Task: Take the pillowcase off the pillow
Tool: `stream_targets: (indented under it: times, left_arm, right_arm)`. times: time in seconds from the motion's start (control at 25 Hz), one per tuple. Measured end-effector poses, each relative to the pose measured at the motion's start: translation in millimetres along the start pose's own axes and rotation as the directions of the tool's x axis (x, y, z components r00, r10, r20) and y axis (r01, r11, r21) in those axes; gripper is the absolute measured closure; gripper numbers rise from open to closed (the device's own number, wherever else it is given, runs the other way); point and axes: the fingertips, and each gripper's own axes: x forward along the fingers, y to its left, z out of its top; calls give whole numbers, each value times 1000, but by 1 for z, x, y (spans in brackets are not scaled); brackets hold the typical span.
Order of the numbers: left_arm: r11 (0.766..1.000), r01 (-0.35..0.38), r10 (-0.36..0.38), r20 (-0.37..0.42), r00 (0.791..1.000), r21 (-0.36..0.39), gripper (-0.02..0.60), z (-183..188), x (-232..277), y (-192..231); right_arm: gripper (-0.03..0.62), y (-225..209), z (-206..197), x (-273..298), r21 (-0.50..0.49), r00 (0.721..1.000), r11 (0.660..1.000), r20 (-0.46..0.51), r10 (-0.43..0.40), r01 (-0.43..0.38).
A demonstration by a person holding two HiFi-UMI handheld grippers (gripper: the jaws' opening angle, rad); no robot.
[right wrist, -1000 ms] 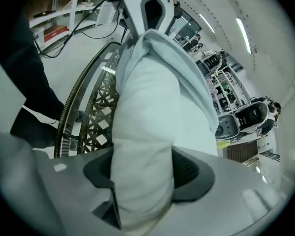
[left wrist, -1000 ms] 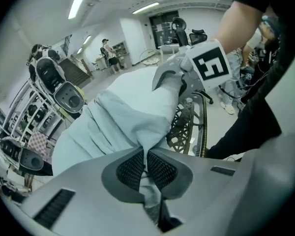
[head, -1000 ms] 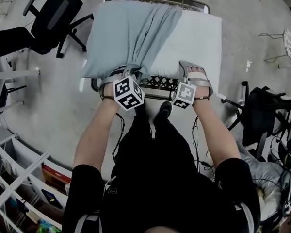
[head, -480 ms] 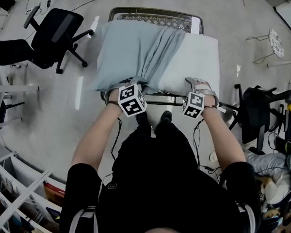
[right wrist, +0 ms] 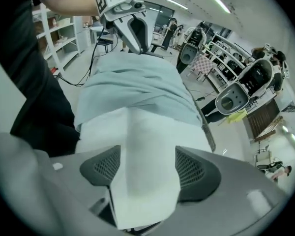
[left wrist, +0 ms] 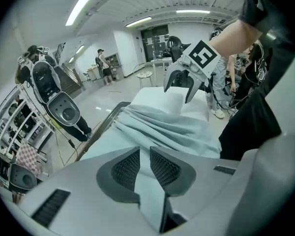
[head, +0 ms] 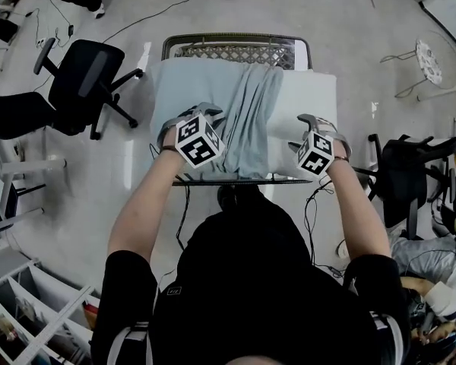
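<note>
A white pillow (head: 308, 101) lies on a wire cart (head: 235, 46). A light blue pillowcase (head: 205, 90) covers its left part and bunches in folds toward the middle. My left gripper (head: 191, 120) is over the case. In the left gripper view a fold of the blue pillowcase (left wrist: 152, 122) runs between the narrow jaws of that gripper (left wrist: 143, 156), which have just been opening. My right gripper (head: 313, 128) is at the bare right part. Its wide jaws (right wrist: 145, 166) have just been opening too, and the white pillow (right wrist: 147, 146) fills them.
A black office chair (head: 87, 74) stands left of the cart. Dark stands and cables (head: 399, 173) crowd the right, with a white round stool (head: 433, 59) beyond. Shelving (head: 30, 295) is at the lower left. People stand far off.
Both grippers have risen and moved from the pillow's near edge to over its middle. Blue fabric stays in the left jaws and white pillow in the right.
</note>
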Motion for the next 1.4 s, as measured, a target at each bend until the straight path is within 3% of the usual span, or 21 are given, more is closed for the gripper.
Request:
stream_targets:
  times: [0.24, 0.44, 0.56, 0.64, 0.8, 1.0, 1.08, 1.16, 1.28, 1.4]
  left_arm:
    - [1000, 8, -9, -22, 1000, -18, 506, 26, 40, 67]
    - [999, 27, -30, -77, 997, -33, 462, 32, 84, 115]
    - [998, 38, -43, -102, 994, -45, 449, 36, 112, 136]
    - [997, 59, -64, -130, 989, -43, 436, 35, 131, 144]
    - [988, 150, -153, -196, 968, -33, 372, 26, 164, 147]
    - [951, 273, -299, -211, 931, -145, 354, 15, 179, 145]
    - [941, 301, -329, -214, 920, -152, 377, 13, 180, 142]
    - [942, 319, -336, -231, 913, -108, 448, 17, 174, 134]
    - [959, 285, -272, -285, 919, 2, 564, 14, 159, 131]
    - [966, 244, -203, -333, 921, 85, 574, 5, 137, 139]
  right_arm:
    - [233, -95, 6, 25, 45, 1000, 999, 28, -6, 5]
    - [232, -146, 18, 59, 72, 996, 995, 49, 69, -73]
    - [211, -162, 18, 84, 54, 986, 984, 28, 167, -169]
    - [186, -160, 16, 98, 59, 962, 961, 16, 271, -272]
    - [187, -149, 6, 118, 104, 887, 884, -22, 461, -456]
    - [222, -132, 9, 128, 76, 838, 836, -18, 546, -543]
    - [287, -125, 10, 124, 44, 830, 831, -35, 557, -555]
    - [363, -124, 9, 116, 19, 830, 832, -51, 555, -555]
    - [445, -128, 10, 93, 14, 823, 824, -38, 567, -567]
    - [455, -131, 11, 70, 37, 813, 812, 15, 582, -582]
